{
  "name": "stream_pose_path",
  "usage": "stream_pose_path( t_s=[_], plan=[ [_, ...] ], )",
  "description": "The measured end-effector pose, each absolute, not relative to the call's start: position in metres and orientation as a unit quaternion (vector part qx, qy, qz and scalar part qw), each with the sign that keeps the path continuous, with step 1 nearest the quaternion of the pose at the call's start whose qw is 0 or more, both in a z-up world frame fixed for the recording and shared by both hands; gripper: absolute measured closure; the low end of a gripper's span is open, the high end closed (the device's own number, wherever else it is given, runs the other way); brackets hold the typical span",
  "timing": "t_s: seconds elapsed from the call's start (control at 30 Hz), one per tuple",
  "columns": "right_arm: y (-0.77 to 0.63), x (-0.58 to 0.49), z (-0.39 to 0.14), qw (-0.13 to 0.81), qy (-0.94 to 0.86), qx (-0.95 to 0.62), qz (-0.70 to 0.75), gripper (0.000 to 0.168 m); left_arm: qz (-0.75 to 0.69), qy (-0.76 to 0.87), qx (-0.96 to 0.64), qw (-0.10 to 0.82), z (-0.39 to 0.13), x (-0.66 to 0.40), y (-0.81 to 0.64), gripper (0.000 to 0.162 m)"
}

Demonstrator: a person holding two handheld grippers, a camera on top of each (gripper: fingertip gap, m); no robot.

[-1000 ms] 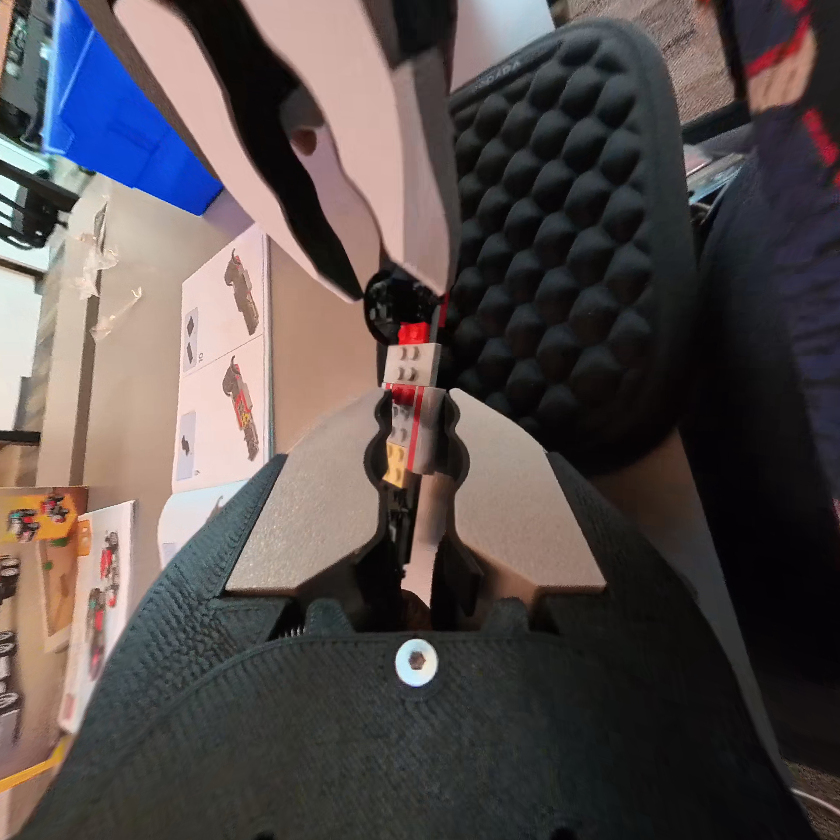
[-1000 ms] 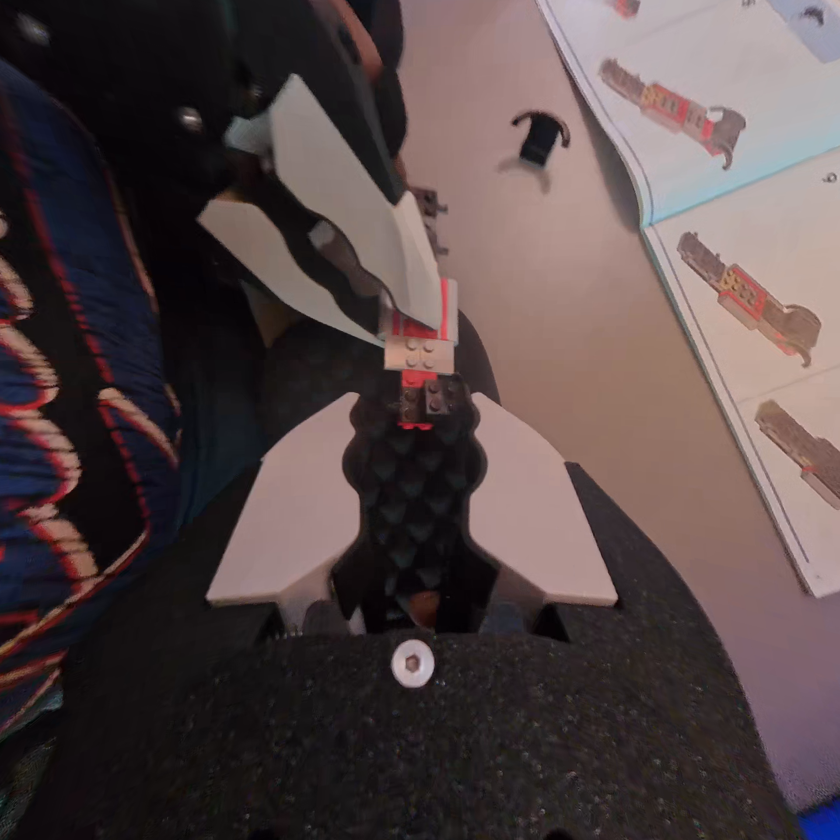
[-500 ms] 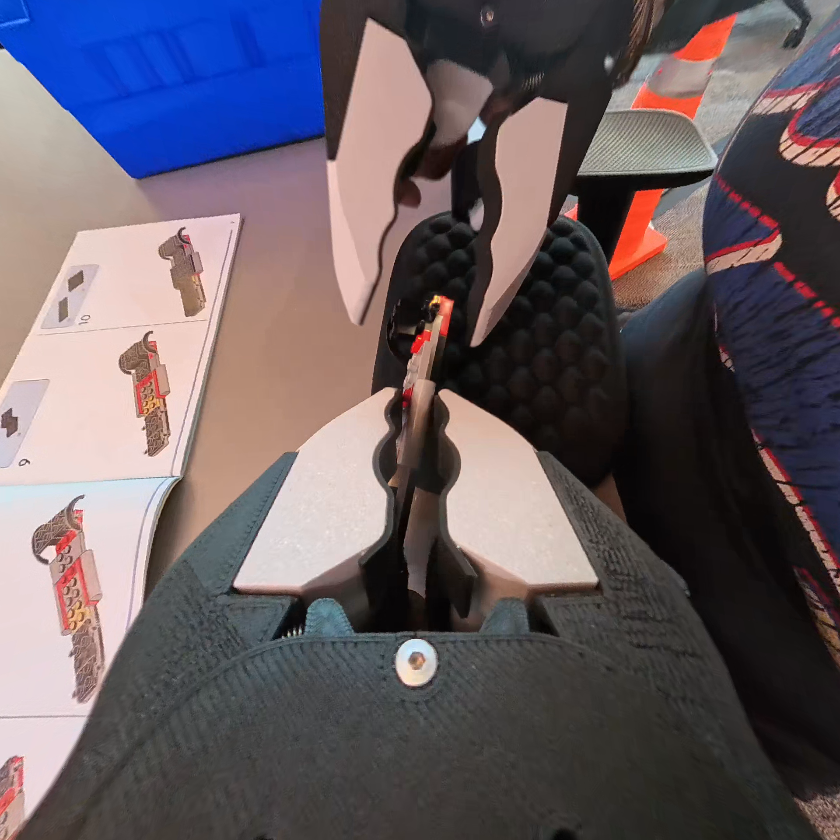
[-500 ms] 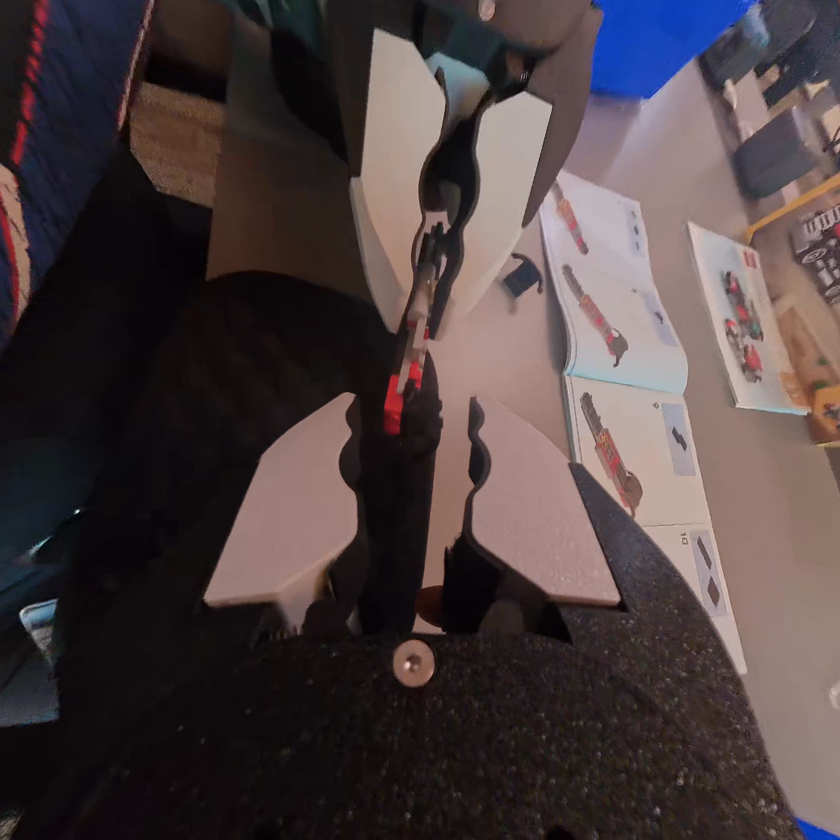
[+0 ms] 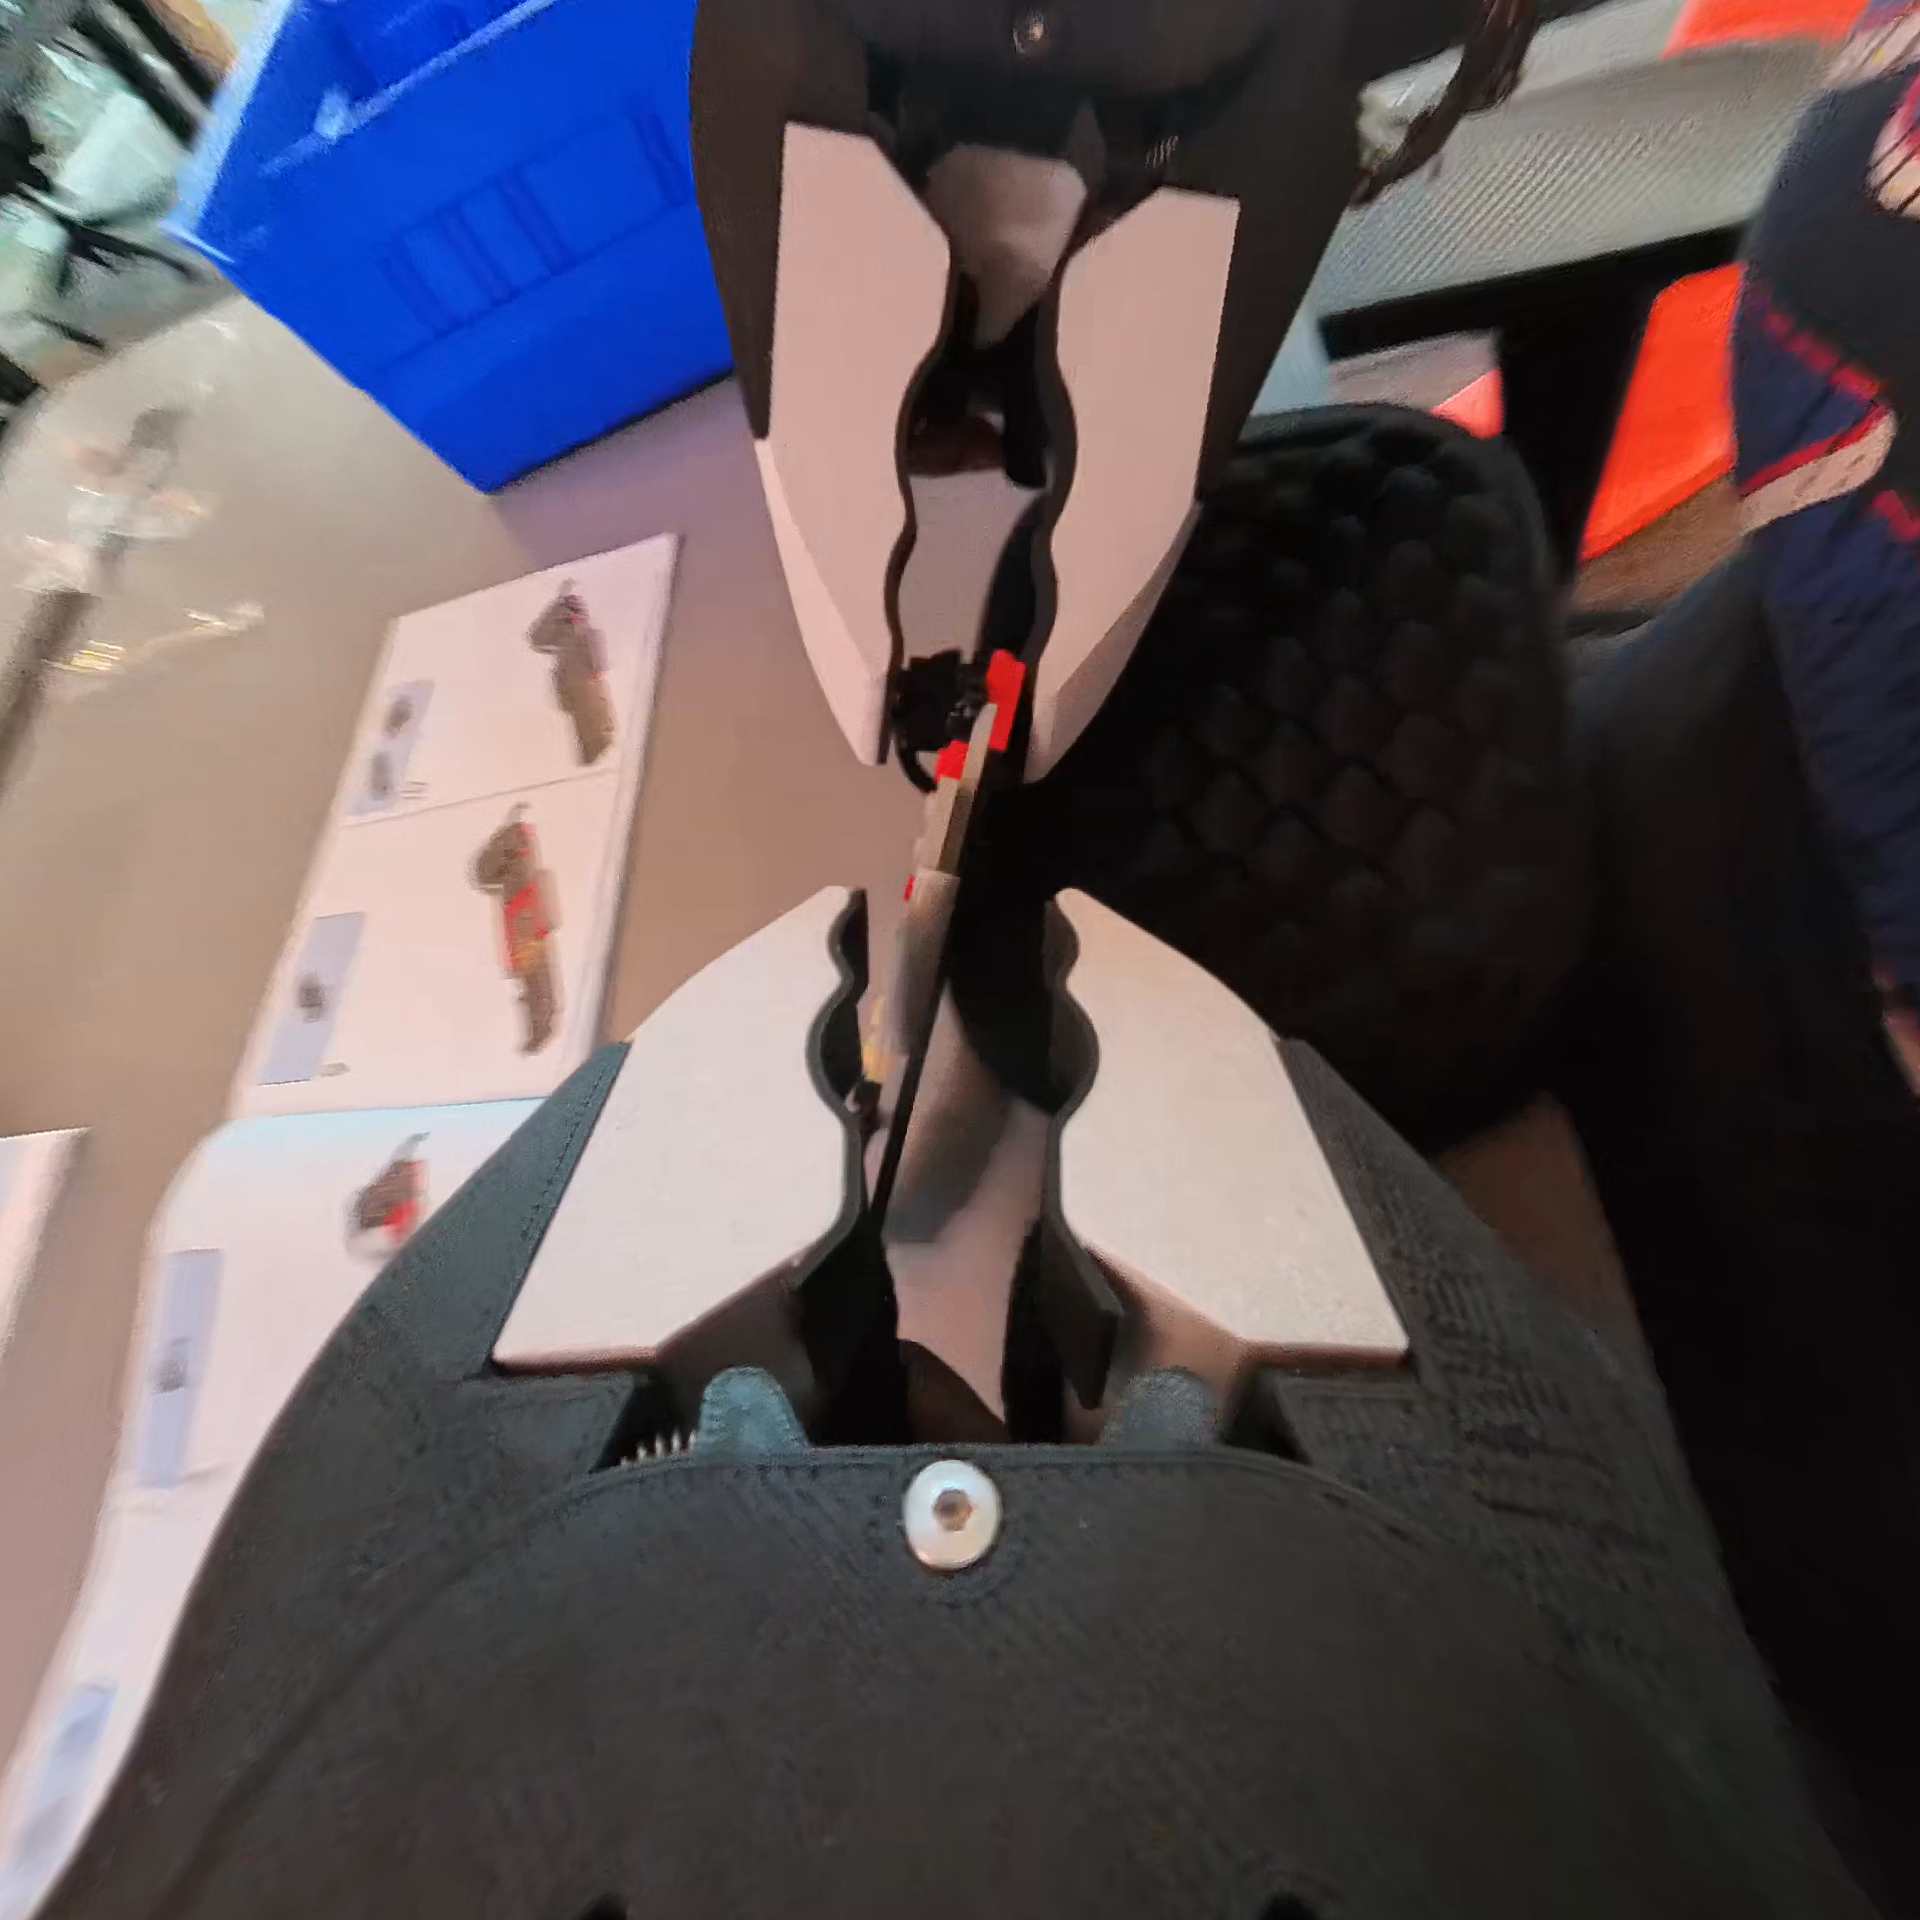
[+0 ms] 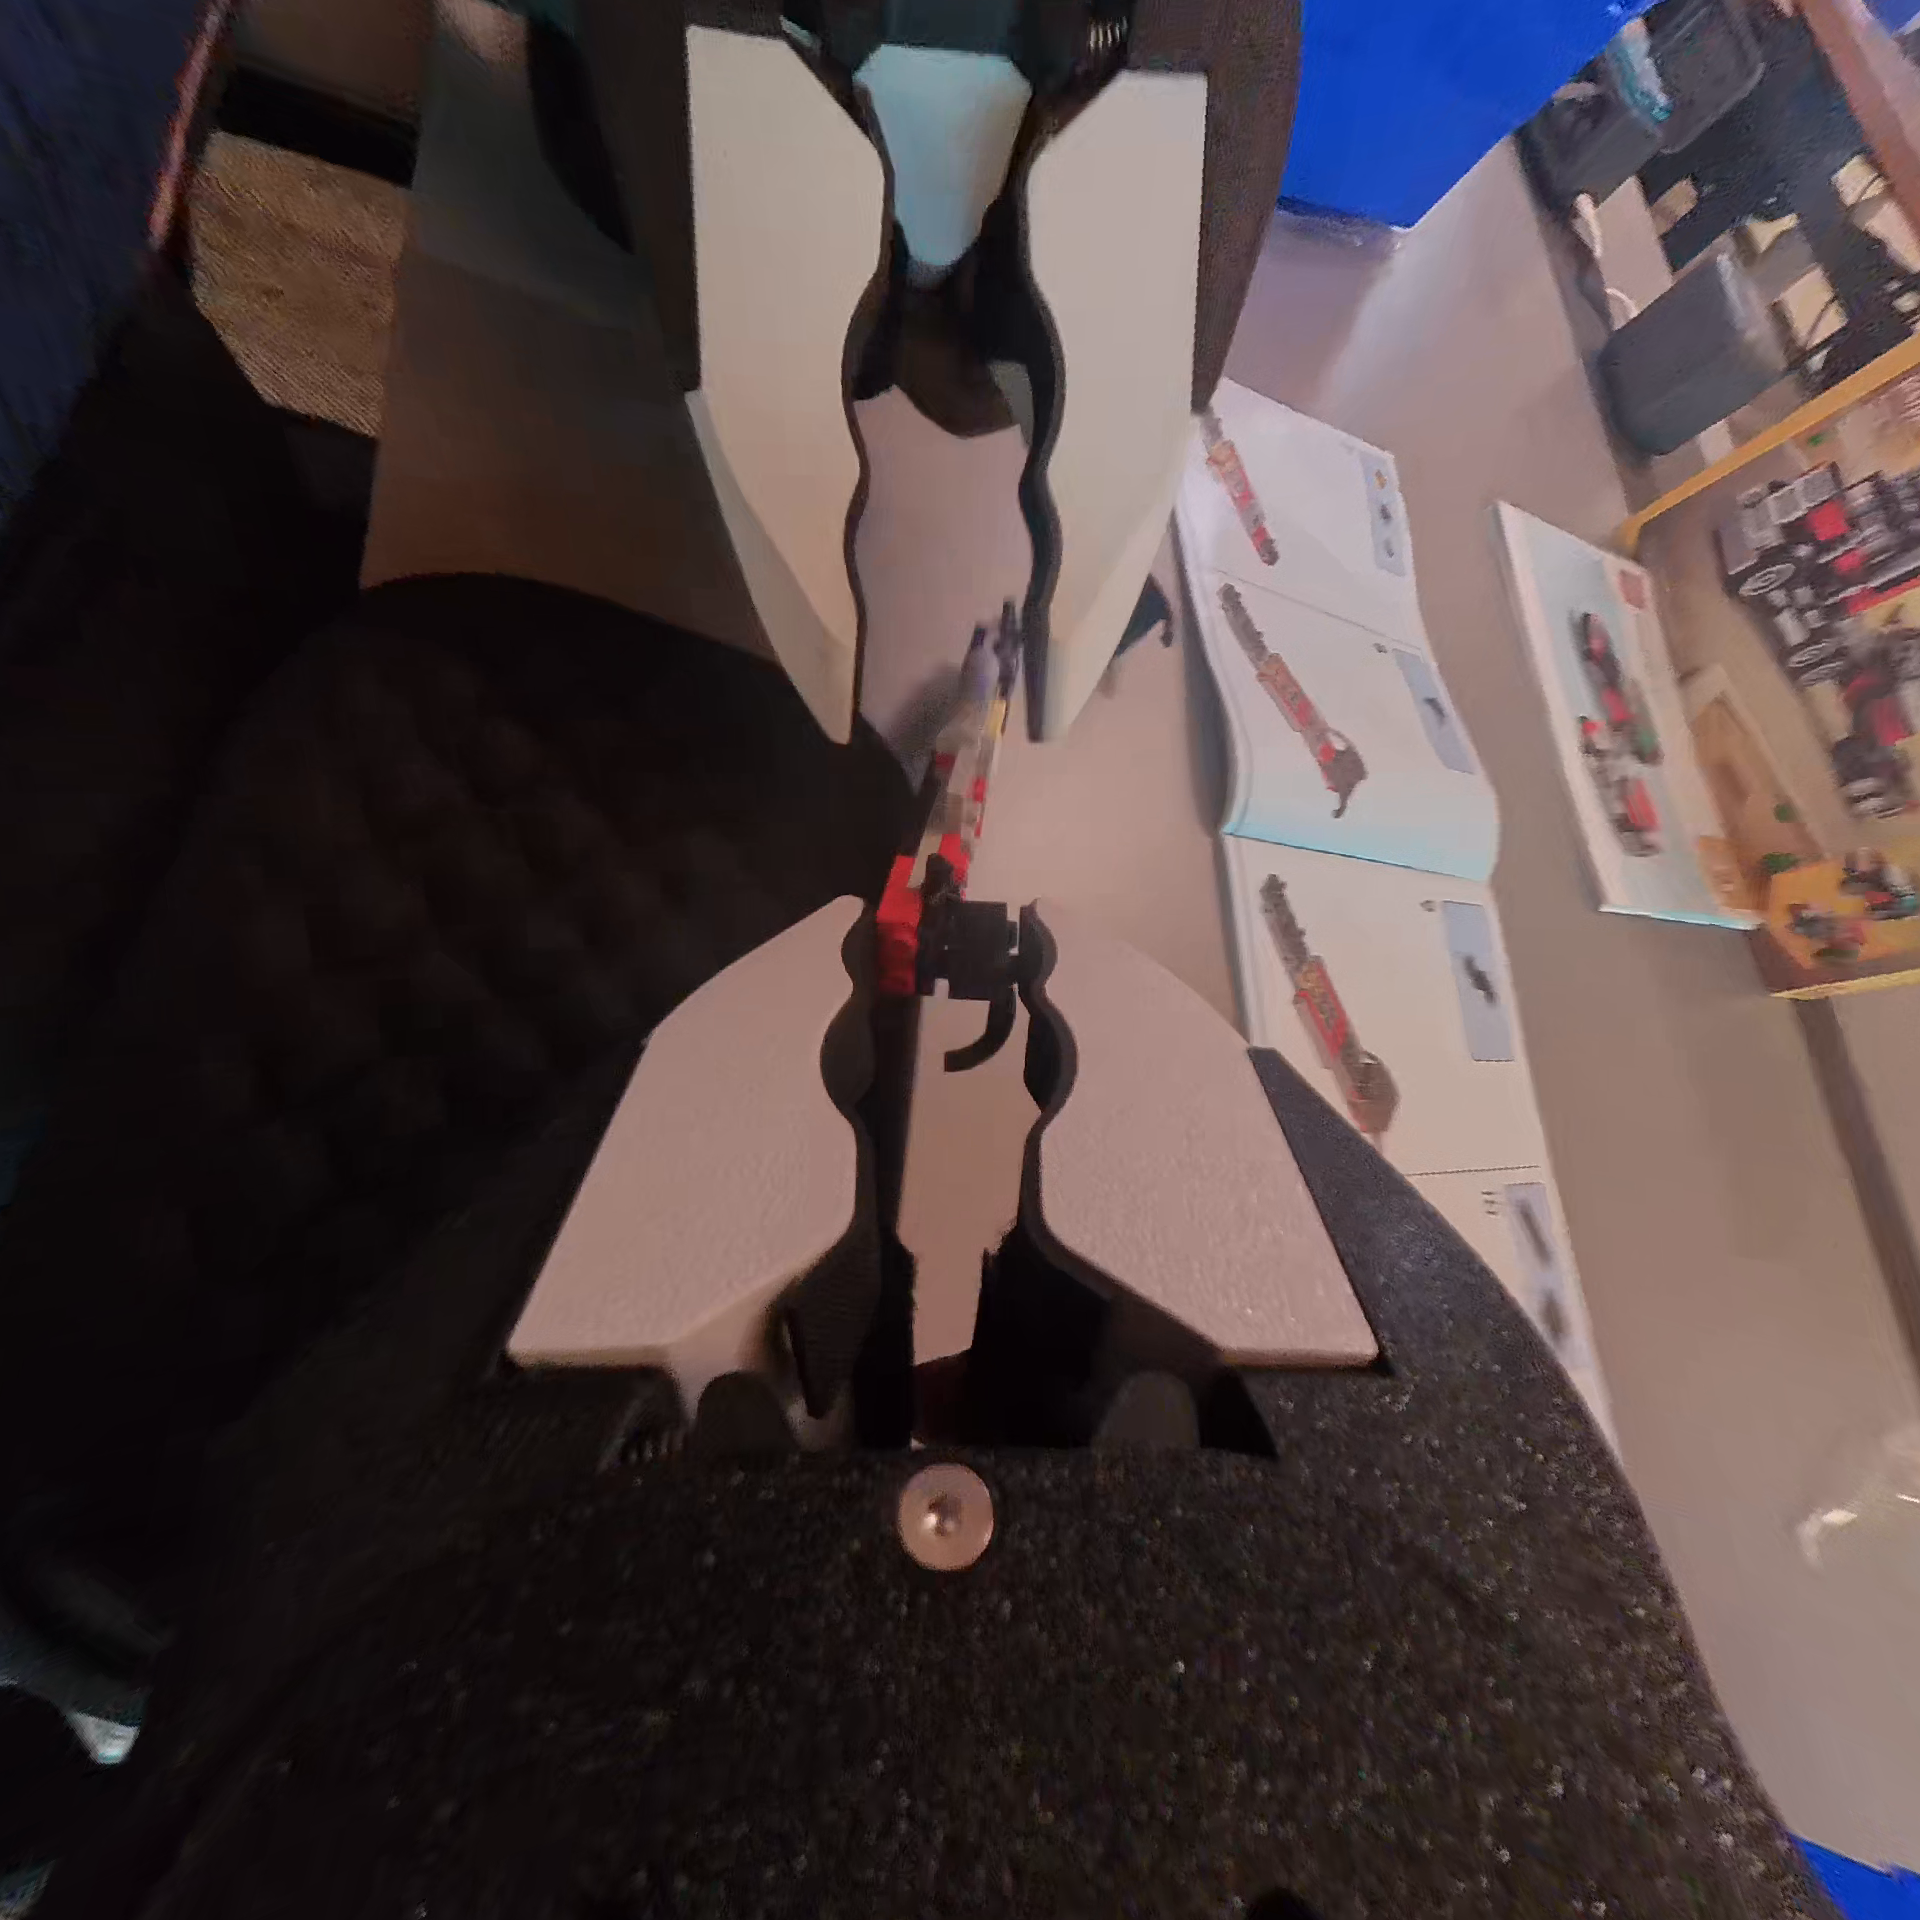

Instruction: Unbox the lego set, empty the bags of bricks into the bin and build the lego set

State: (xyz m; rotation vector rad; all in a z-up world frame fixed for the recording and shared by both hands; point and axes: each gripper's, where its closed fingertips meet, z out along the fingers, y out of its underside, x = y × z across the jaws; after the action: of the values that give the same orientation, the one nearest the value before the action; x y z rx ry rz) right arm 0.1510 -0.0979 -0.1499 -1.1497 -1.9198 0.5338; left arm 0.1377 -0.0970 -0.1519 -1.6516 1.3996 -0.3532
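Facing each other tip to tip above the table edge, the two grippers share one long, thin lego assembly [image 5: 951, 831] of grey, red and black pieces, seen nearly edge-on. In the left wrist view the left gripper [image 5: 956, 914] has its fingers parted a little; the near end of the strip lies in the gap against the left finger, though whether the pads truly pinch it cannot be told. The right gripper [image 5: 956, 717] comes down from the top of that view, its tips set either side of the far end, where a black hooked piece and a red brick sit.

From the right wrist view the picture is clearer at that end — the right gripper [image 6: 951, 940] has narrowed onto the red-and-black end of the assembly [image 6: 961, 800], the black part touching the right finger and the red brick touching the left one. The strip slants up to the left gripper [image 6: 945, 686], whose tips stand apart, with the strip close beside one of them (contact is blurred).

An open instruction booklet [image 6: 1351, 727] lies on the beige table [image 6: 1714, 1143], a second booklet [image 6: 1600, 727] and the lego box [image 6: 1829, 665] beyond it. A blue bin [image 5: 468, 208] stands behind — a black dimpled chair seat [image 5: 1351, 748] shows under the grippers
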Motion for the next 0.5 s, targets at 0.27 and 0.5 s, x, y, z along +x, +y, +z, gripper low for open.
stream_pose_path(
  t_s=[0.27, 0.5],
  plan=[
    [-0.082, 0.145, -0.139, 0.410, -0.793, -0.428, 0.140, 0.143, 0.106, 0.648, -0.604, 0.452, -0.165, 0.134, -0.061, 0.128],
    [-0.074, 0.146, -0.125, 0.425, -0.784, -0.437, 0.119, 0.143, 0.108, 0.621, -0.616, 0.472, -0.152, 0.135, -0.051, 0.147]
  ],
)
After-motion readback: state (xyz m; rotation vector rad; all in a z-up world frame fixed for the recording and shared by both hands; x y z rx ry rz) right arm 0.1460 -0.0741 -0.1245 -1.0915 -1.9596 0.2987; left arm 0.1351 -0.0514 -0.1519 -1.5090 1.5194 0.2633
